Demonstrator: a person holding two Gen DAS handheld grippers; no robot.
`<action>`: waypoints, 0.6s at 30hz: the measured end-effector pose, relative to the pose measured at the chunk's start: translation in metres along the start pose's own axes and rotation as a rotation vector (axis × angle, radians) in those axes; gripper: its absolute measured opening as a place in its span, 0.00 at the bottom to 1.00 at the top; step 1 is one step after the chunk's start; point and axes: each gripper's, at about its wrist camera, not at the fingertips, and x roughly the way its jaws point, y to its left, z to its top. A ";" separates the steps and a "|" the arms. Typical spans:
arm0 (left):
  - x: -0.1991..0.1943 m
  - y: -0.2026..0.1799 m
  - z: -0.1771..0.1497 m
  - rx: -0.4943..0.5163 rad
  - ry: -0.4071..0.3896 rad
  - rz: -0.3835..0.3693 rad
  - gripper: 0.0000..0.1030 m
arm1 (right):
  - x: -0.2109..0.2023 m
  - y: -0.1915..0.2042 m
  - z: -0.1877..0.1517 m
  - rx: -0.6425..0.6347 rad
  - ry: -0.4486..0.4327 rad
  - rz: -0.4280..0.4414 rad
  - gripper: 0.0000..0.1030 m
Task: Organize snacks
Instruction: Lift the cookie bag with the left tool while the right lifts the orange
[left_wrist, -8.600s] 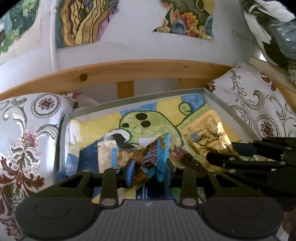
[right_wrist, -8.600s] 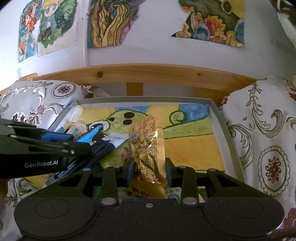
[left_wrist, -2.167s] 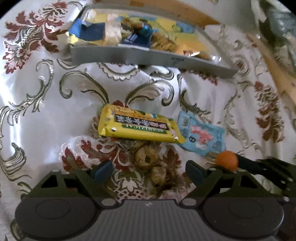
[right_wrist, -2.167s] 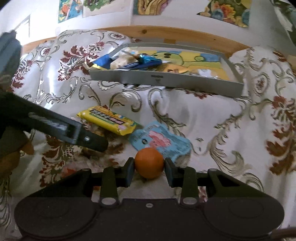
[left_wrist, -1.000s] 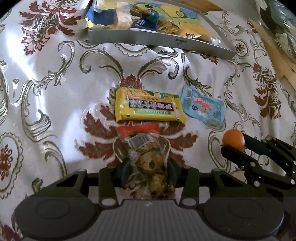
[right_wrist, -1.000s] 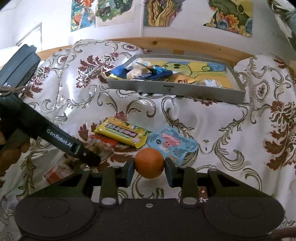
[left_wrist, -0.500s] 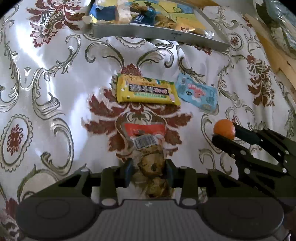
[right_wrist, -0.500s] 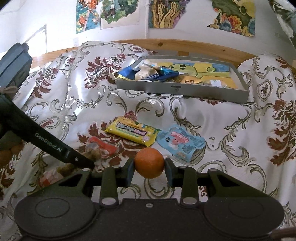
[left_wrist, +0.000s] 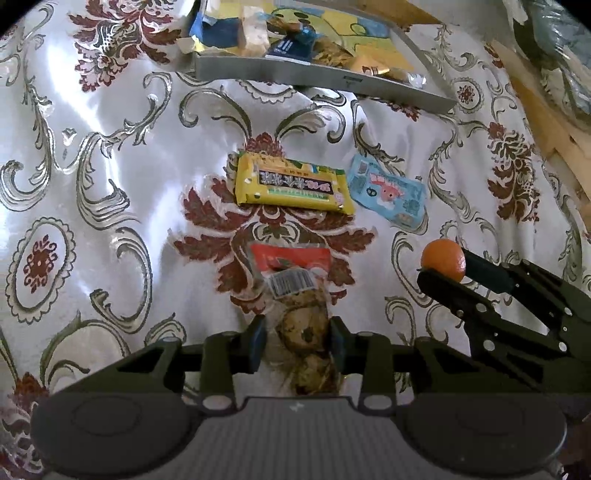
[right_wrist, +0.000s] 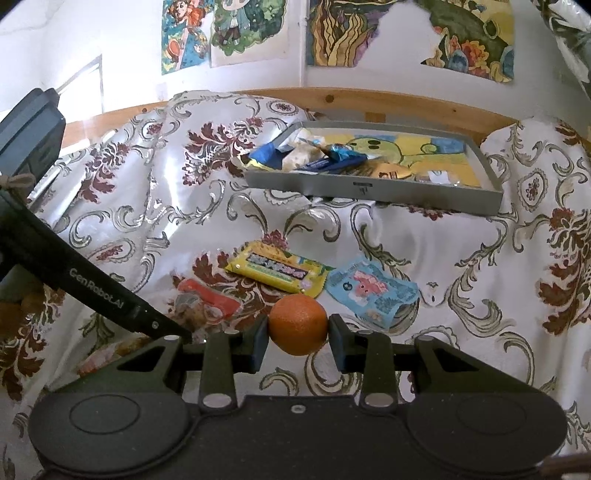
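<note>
A clear bag of brown cookies with a red top strip (left_wrist: 291, 273) lies on the patterned cloth. My left gripper (left_wrist: 297, 332) is shut on its lower end, both pads pressing its sides. An orange (right_wrist: 298, 323) sits between the pads of my right gripper (right_wrist: 298, 332), which is shut on it just above the cloth. The same orange (left_wrist: 442, 258) shows at the right of the left wrist view. A yellow snack bar (left_wrist: 291, 184) and a light blue packet (left_wrist: 388, 194) lie flat side by side beyond the cookie bag. The grey tray (right_wrist: 369, 190) at the back holds several snacks.
The cloth with red and silver scrolls covers the whole surface and humps up beside the tray. A wooden rail (right_wrist: 369, 99) and a wall with posters stand behind the tray. A wooden edge (left_wrist: 546, 122) runs along the right.
My left gripper has narrowed onto the cookie bag and drawn back a little from the tray. The right gripper keeps hold of the orange in about the same place.
</note>
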 end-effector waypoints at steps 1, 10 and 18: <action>-0.001 0.000 0.000 -0.002 -0.002 -0.002 0.38 | 0.000 0.000 0.000 0.001 -0.002 0.001 0.36; -0.010 -0.002 0.006 -0.008 -0.032 -0.020 0.38 | -0.004 0.001 0.005 -0.001 -0.022 0.001 0.36; -0.017 -0.007 0.022 -0.009 -0.068 -0.039 0.38 | -0.005 -0.002 0.013 0.004 -0.039 -0.003 0.36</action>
